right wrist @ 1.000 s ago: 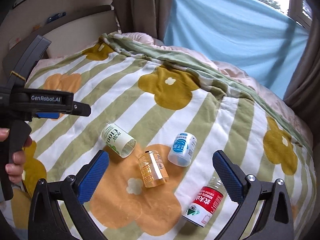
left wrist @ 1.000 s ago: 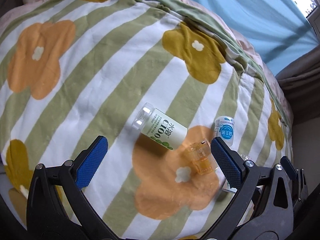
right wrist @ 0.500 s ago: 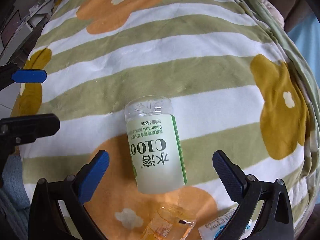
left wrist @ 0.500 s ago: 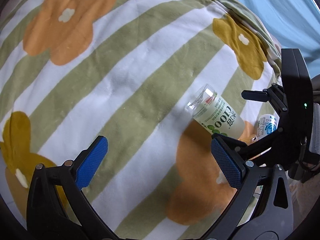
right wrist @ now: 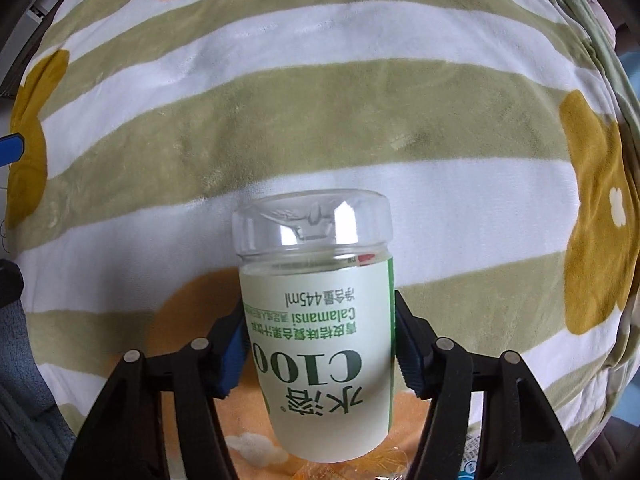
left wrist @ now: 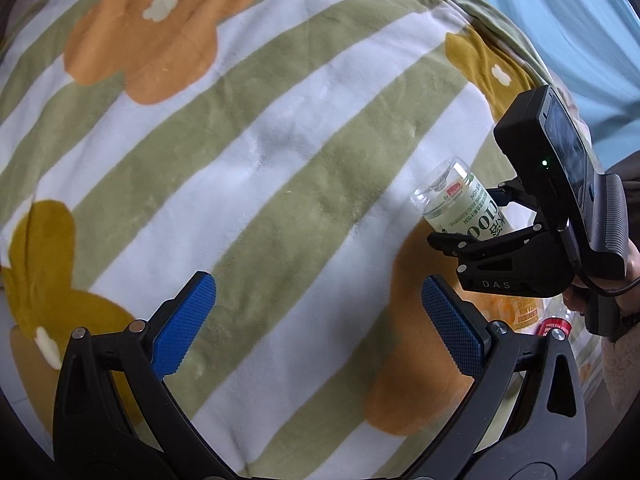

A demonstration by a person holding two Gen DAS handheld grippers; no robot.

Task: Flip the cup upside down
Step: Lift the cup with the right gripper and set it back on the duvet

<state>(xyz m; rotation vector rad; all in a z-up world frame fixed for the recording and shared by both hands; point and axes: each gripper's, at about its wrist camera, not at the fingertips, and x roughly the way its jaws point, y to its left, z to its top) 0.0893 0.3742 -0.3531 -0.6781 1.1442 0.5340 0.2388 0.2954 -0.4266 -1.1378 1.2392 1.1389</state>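
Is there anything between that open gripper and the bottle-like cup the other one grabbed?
Only bare blanket, seen in the left wrist view, between the left hand-held gripper and the cup.

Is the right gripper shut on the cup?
Yes: the right gripper pads press both sides of the cup.

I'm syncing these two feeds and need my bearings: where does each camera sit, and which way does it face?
Left wrist: on the open left gripper, facing down at the blanket; the right gripper and a hand show at right.
Right wrist: on the right gripper, shut on the cup, facing the blanket.
Shared: cup, blanket.
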